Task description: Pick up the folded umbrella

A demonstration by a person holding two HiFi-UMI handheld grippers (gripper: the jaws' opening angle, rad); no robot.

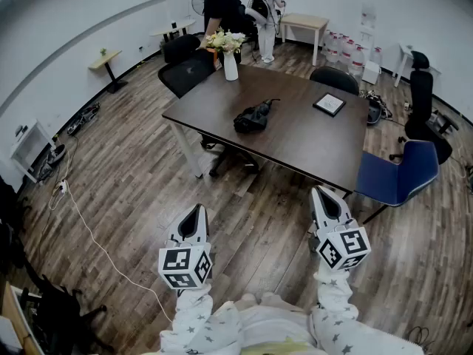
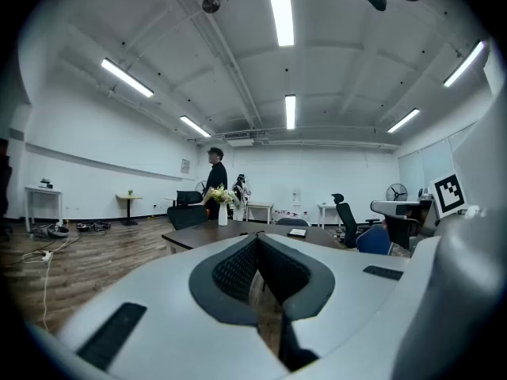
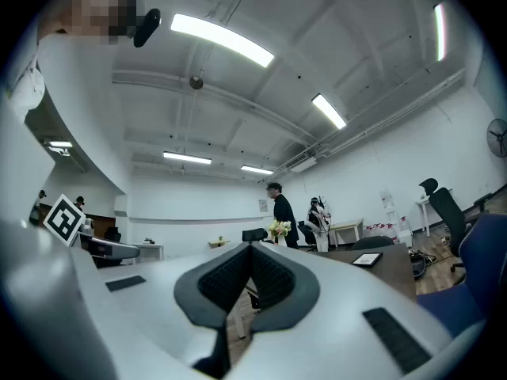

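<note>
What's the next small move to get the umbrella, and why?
Probably step toward the table: the folded umbrella lies on its top, well beyond the left gripper and right gripper, both shut and empty over the floor.

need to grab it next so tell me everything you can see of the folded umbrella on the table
The folded umbrella is black, its fabric loosely bunched rather than tightly rolled. It lies flat near the middle of the dark brown table, with a thin strap or handle end trailing toward the far right. Only the tabletop touches it; nothing holds it.
</note>
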